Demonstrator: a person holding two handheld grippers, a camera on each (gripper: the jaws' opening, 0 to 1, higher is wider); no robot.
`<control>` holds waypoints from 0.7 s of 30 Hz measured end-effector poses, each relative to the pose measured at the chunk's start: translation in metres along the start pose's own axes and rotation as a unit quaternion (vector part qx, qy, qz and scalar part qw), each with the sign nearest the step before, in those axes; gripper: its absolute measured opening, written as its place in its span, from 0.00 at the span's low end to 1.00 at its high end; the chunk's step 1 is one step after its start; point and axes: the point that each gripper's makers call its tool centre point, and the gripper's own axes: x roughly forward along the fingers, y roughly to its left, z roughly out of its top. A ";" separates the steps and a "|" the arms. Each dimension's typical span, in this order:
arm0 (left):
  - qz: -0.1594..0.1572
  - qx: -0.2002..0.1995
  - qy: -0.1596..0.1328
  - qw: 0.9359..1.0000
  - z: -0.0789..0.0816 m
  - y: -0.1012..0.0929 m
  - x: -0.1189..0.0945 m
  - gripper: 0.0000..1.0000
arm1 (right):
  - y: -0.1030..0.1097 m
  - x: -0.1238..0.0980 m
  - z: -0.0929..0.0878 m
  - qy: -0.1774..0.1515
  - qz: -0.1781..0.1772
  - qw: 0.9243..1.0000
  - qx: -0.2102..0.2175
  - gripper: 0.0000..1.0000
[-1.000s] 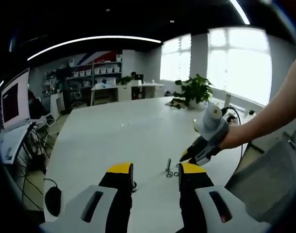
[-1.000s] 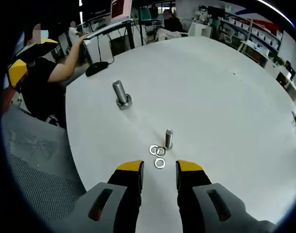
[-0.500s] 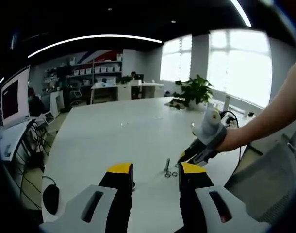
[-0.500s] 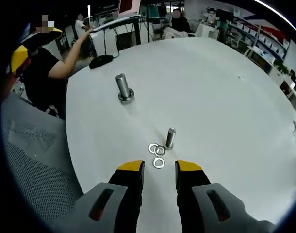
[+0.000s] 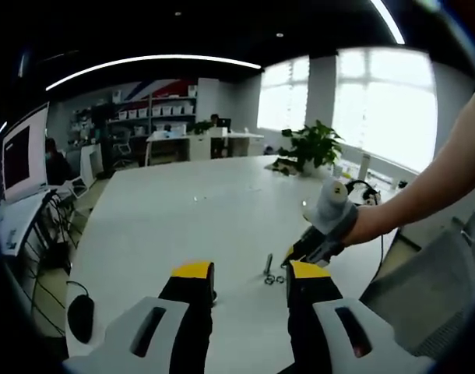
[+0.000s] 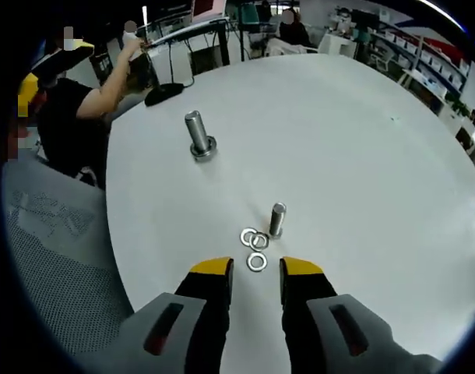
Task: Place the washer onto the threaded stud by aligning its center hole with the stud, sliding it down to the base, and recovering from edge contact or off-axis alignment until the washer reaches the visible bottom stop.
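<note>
Hovering: right gripper (image 6: 256,273) open, empty, just before the nearest washer (image 6: 257,262) | three washers lie flat beside small threaded stud (image 6: 277,220), none threaded on | left gripper (image 5: 243,274) open, idle | task not begun

Table: round white tabletop (image 6: 362,156).
Plant: leafy green potted plant (image 5: 311,145) at its far edge.
Chair: grey mesh seat (image 6: 51,257) beside it.

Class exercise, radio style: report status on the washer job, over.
Both grippers open, empty. Right gripper hovers by three washers loose on the table, beside the small stud. Nothing on the stud yet. Path clear; larger stud stands apart.
</note>
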 end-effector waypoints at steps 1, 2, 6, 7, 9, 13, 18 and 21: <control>0.000 0.000 0.000 1.000 0.000 0.000 0.000 0.35 | 0.001 0.002 0.000 0.002 0.002 1.000 -0.001 0.26; -0.001 -0.001 0.000 1.000 0.000 0.000 0.000 0.35 | 0.001 0.003 -0.001 0.005 0.003 1.000 0.000 0.25; 0.000 -0.003 0.001 1.000 -0.001 0.000 0.000 0.35 | 0.001 0.009 -0.006 0.022 0.003 1.000 -0.013 0.23; 0.000 -0.003 0.001 1.000 -0.001 0.000 0.000 0.35 | 0.001 0.010 -0.006 0.023 0.004 1.000 -0.014 0.23; 0.000 -0.002 0.002 1.000 -0.001 0.000 0.000 0.35 | 0.001 0.013 -0.007 0.030 0.003 0.999 -0.016 0.23; 0.000 -0.001 0.003 1.000 -0.002 0.000 0.000 0.35 | 0.001 0.015 -0.007 0.039 0.003 0.999 -0.022 0.22; 0.001 -0.004 0.003 1.000 -0.002 0.001 0.001 0.35 | -0.001 0.018 -0.011 0.055 0.002 0.998 -0.035 0.21; 0.001 -0.004 0.003 1.000 -0.001 0.001 0.001 0.35 | -0.001 0.020 -0.014 0.062 0.005 0.997 -0.035 0.21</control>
